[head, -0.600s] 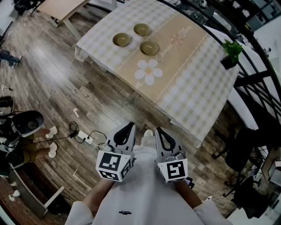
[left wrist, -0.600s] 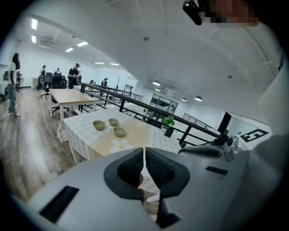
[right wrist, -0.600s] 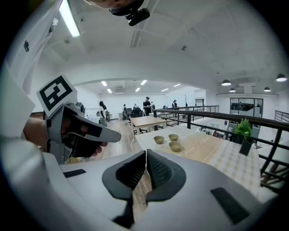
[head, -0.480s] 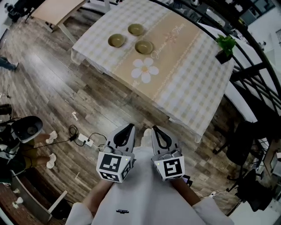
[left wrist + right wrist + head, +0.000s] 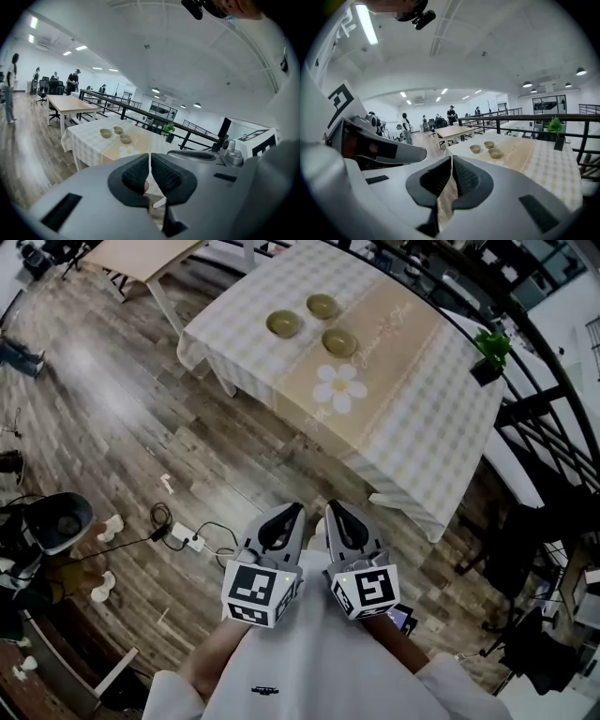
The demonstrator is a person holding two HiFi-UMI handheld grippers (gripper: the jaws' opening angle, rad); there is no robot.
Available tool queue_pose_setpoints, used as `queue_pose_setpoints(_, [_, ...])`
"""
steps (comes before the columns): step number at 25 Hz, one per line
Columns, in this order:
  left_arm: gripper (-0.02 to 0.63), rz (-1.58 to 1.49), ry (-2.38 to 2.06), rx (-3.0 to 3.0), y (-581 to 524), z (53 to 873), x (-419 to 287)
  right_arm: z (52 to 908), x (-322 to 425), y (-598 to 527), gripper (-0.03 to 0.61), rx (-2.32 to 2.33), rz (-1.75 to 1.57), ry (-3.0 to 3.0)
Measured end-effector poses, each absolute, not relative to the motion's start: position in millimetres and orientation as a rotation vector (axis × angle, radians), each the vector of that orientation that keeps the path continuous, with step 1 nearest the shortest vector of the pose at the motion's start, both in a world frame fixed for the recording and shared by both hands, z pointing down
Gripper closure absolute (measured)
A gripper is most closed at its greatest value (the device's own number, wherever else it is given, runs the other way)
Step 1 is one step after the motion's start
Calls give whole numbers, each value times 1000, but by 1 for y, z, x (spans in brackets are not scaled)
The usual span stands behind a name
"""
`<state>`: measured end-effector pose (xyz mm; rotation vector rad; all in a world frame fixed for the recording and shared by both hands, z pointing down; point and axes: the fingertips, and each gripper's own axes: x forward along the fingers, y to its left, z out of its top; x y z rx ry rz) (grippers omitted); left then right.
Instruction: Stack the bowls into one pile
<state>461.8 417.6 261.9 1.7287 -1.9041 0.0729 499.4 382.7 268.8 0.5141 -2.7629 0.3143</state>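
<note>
Three olive-green bowls stand apart on the checked tablecloth [image 5: 412, 418]: one on the left [image 5: 283, 323], one at the back [image 5: 322, 306], one on the right [image 5: 339, 341]. They also show far off in the left gripper view [image 5: 118, 133] and in the right gripper view [image 5: 488, 149]. My left gripper [image 5: 294, 510] and right gripper [image 5: 332, 508] are side by side close to my body, over the wooden floor, well short of the table. Both are shut with nothing between the jaws, as the left gripper view [image 5: 149, 155] and the right gripper view [image 5: 452, 160] confirm.
A potted plant [image 5: 493, 353] stands on the table's far right corner. A black railing [image 5: 553, 399] runs behind the table. A power strip with cables [image 5: 187, 538] lies on the floor at the left. A bare wooden table [image 5: 141, 254] stands at the top left. People stand far off.
The table and bowls have shifted a little to the right in the head view. Both grippers stay shut and side by side, slightly further right.
</note>
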Motion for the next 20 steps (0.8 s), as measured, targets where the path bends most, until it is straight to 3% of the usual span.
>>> queue_pose_setpoints(9, [583,8,-1949,1699,491,267,374,269,411,438,543,545,217,-2803])
queue_pose_setpoints(20, [583,-48,-1894,1635,510,286,320,279,366,453,543,585,229,-2746])
